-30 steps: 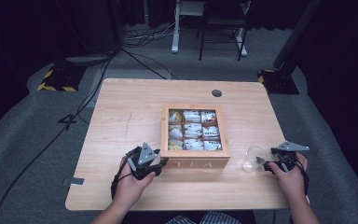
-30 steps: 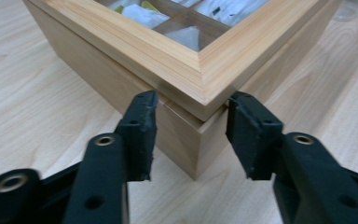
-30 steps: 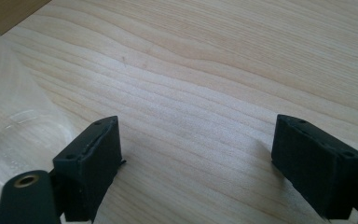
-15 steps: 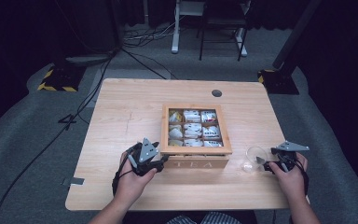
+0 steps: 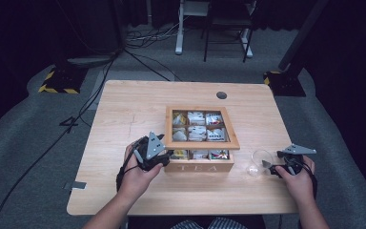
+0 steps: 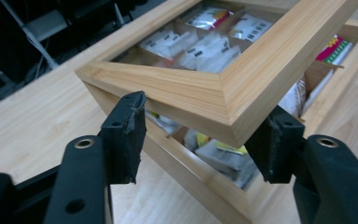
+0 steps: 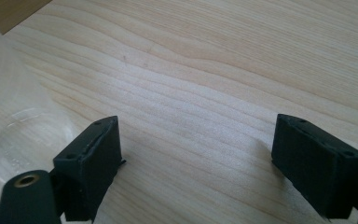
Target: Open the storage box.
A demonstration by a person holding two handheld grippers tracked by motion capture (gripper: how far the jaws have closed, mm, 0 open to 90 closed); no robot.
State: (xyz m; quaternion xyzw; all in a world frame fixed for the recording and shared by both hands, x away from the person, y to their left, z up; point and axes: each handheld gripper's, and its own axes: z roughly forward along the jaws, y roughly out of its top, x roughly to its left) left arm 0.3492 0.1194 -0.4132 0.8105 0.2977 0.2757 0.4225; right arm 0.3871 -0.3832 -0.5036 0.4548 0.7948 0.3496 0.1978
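Since a second ago, our left gripper [image 6: 200, 135] has lifted the wooden-framed tea-box lid [image 5: 201, 125].
Up close, spread jaws straddle its corner; our right gripper [image 7: 196, 163] gapes beside a clear plastic cup [image 5: 259, 162].

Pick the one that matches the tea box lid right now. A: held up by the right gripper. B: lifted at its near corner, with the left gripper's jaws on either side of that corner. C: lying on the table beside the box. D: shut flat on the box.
B: in the left gripper view the lid is raised above the tea box, its corner between the spread jaws of the left gripper.
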